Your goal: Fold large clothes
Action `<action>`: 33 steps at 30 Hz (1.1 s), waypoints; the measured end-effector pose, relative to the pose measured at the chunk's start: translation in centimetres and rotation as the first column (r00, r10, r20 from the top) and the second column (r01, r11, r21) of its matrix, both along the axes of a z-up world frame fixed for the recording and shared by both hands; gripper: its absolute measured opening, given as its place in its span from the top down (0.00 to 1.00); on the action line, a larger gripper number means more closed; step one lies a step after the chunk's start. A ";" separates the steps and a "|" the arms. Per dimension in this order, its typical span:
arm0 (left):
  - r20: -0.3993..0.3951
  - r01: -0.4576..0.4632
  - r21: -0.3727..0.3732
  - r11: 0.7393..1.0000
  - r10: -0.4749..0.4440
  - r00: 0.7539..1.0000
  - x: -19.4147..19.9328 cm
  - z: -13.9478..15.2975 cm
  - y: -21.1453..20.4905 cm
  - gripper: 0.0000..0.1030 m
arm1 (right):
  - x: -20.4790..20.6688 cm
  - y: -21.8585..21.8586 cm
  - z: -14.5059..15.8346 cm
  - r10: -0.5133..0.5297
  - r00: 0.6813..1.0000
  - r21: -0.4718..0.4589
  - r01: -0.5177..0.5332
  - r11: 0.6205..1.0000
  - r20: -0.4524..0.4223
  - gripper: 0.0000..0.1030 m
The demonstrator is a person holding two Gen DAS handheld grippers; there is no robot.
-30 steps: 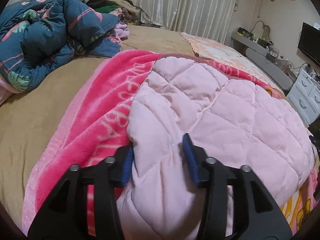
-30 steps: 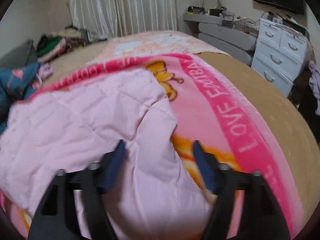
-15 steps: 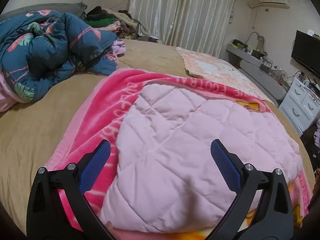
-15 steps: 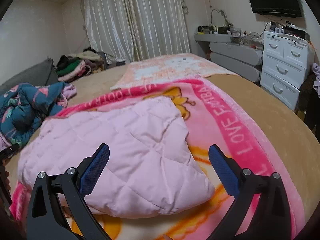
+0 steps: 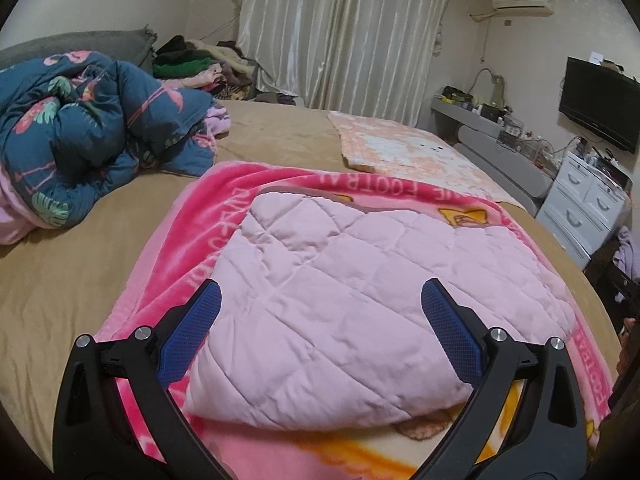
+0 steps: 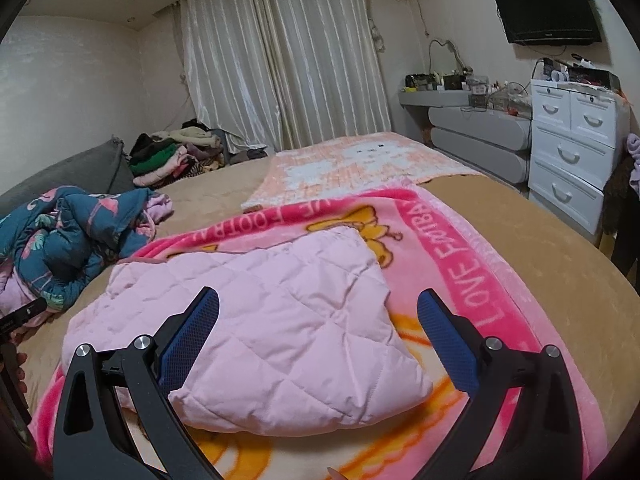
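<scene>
A folded pale pink quilted garment [image 5: 360, 296] lies flat in the middle of a bright pink fleece blanket [image 5: 192, 240] with yellow cartoon prints and white lettering, spread over a tan bedsheet [image 5: 72, 272] that covers the wide bed. The left gripper [image 5: 320, 300] hovers over the garment's near edge with its blue-padded fingers [image 5: 190, 334] spread wide, holding nothing. The right gripper [image 6: 318, 304] likewise has its fingers well apart above the garment's near right corner, empty. At ten o'clock in the left view a dark blue flamingo-print duvet [image 5: 80, 136] sits crumpled; at one o'clock lies a peach patterned blanket [image 5: 404, 148]. Cream curtains [image 6: 280, 60] hang at twelve o'clock beyond the bed, a pile of clothes [image 6: 172, 156] stacked beside them. White drawers [image 6: 572, 144] stand at two o'clock below a wall television [image 6: 544, 2].
</scene>
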State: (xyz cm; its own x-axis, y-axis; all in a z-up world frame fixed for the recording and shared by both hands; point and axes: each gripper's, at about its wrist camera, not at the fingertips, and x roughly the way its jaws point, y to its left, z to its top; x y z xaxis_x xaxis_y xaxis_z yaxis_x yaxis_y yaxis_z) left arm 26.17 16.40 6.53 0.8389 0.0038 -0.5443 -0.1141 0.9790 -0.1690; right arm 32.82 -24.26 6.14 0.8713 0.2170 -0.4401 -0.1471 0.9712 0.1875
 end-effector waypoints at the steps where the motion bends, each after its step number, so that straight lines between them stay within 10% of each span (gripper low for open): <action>1: 0.005 0.002 0.003 1.000 -0.002 1.000 -0.4 0.1 -0.3 0.09 | -0.3 0.2 0.1 0.005 1.000 -0.002 -0.005 1.000 0.005 0.04; 15: 0.022 0.041 0.022 0.999 -0.041 0.999 -2.7 0.0 -2.6 0.09 | -3.6 3.7 0.2 0.093 0.995 -0.049 -0.091 0.995 0.028 0.04; 33: -0.283 0.089 0.022 0.996 -0.079 0.956 13.1 -9.0 -5.4 0.08 | 5.9 8.5 -8.8 0.154 0.939 -0.124 -0.200 0.972 -0.308 0.04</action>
